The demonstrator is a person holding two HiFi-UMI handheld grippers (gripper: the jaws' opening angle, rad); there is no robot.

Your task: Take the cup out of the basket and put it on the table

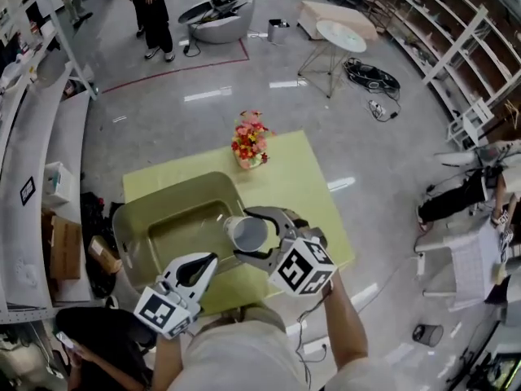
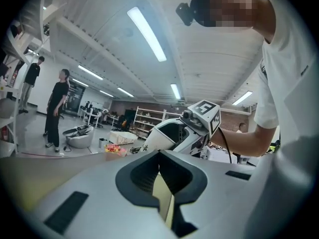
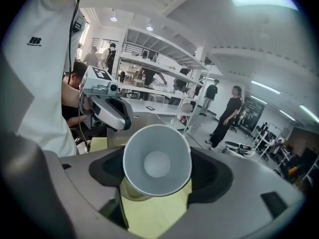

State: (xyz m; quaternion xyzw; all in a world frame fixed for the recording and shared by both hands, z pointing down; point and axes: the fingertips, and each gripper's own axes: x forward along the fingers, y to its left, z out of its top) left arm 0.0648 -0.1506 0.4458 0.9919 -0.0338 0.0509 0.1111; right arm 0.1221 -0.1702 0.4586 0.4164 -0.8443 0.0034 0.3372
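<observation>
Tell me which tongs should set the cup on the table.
Right. The right tongs grip the cup, held sideways at the rim of the basket, beside bare table. The left tongs are shut and empty.

grey cup (image 1: 247, 233), olive basket (image 1: 130, 226), yellow-green table (image 1: 301, 177)
</observation>
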